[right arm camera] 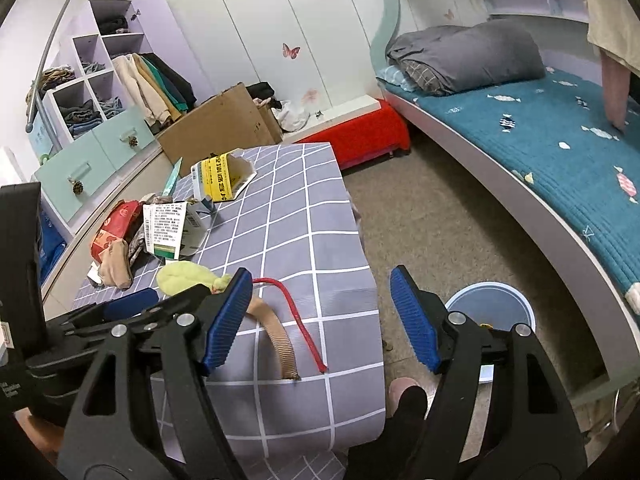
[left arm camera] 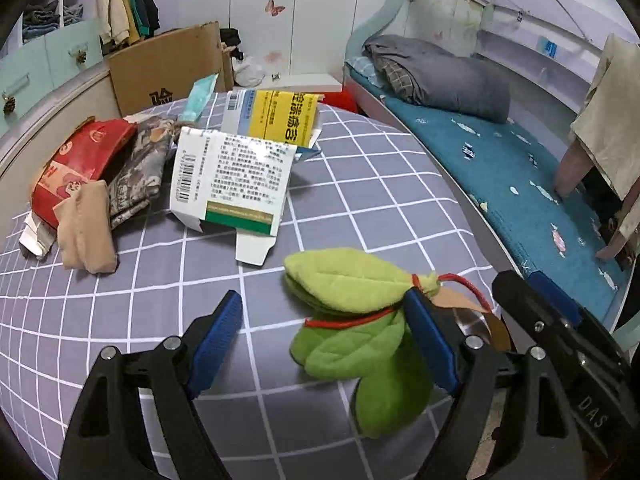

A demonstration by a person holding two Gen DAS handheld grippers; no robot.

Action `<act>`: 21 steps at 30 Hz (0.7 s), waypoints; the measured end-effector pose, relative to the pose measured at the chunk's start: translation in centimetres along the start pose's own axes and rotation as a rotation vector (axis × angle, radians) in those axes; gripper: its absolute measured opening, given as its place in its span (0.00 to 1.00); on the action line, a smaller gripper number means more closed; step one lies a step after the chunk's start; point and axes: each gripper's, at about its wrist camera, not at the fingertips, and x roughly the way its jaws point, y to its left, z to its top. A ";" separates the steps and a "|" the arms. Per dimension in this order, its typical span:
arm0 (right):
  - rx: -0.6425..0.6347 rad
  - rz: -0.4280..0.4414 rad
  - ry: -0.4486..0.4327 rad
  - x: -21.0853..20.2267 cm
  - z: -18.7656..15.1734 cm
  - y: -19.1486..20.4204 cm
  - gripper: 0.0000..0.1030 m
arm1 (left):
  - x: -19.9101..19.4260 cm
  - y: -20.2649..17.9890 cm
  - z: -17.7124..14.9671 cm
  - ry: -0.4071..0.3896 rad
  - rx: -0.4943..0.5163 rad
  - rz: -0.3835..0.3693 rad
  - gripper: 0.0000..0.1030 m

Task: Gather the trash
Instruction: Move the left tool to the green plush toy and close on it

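On the grey checked bench (left arm camera: pixel 360 184), trash sits at 10–12 o'clock of the left gripper (left arm camera: pixel 324 336): white medicine box (left arm camera: pixel 230 178), flattened; yellow medicine box (left arm camera: pixel 280 118) behind it; red packet (left arm camera: pixel 80 160) beside a beige sock (left arm camera: pixel 86 232). Left fingers wide, empty, green leaf-shaped plush (left arm camera: pixel 352 320) lying between them, untouched. Right gripper (right arm camera: pixel 320 316) fingers wide, empty, over bench edge; light blue bin (right arm camera: pixel 490 308) on floor at 2 o'clock.
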 end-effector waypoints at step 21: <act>-0.034 0.011 0.006 0.3 -0.1 2.3 0.71 | -0.6 0.7 -1.1 -0.029 -0.044 -0.089 0.07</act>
